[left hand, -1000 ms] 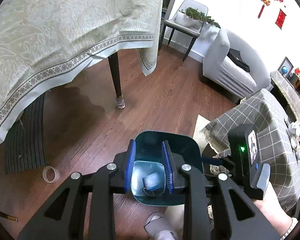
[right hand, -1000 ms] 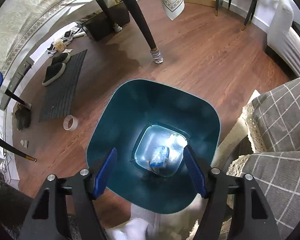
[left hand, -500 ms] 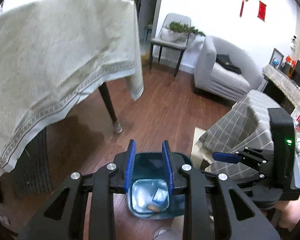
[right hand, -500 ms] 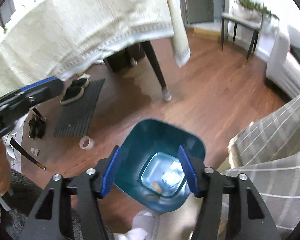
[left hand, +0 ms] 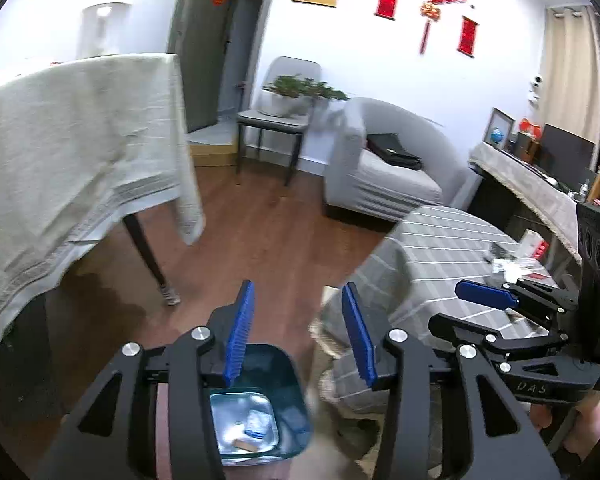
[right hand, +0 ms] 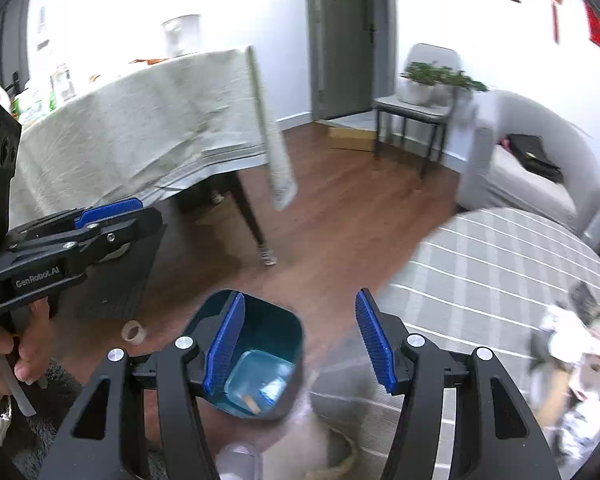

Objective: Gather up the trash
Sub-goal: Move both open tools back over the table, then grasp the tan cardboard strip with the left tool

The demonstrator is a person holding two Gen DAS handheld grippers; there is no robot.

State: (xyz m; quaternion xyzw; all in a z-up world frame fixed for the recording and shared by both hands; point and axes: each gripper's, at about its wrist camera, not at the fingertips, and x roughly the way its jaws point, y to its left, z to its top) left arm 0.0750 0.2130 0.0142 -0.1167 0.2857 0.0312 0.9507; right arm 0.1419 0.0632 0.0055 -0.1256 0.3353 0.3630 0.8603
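With both the left tongs [left hand: 298, 332], their jaws spreading, and the right tongs [right hand: 300, 342] empty above the bin [right hand: 260, 344], trash [right hand: 572, 340] on the checked desk [right hand: 480, 264] risked being knocked floorward by a hasty reach.

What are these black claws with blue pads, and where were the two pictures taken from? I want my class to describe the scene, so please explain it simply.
They are two hand-held grippers, one in each of a person's hands, with a wide-angle camera on each looking along its fingers. One picture is from the left gripper, whose jaws are opening with nothing between them; the other is from the right gripper, open and empty. Each view also catches the other gripper at its edge. Below on the wooden floor stands a teal bin with scraps inside. A roll of tape lies nearby. More litter sits on the checked table.
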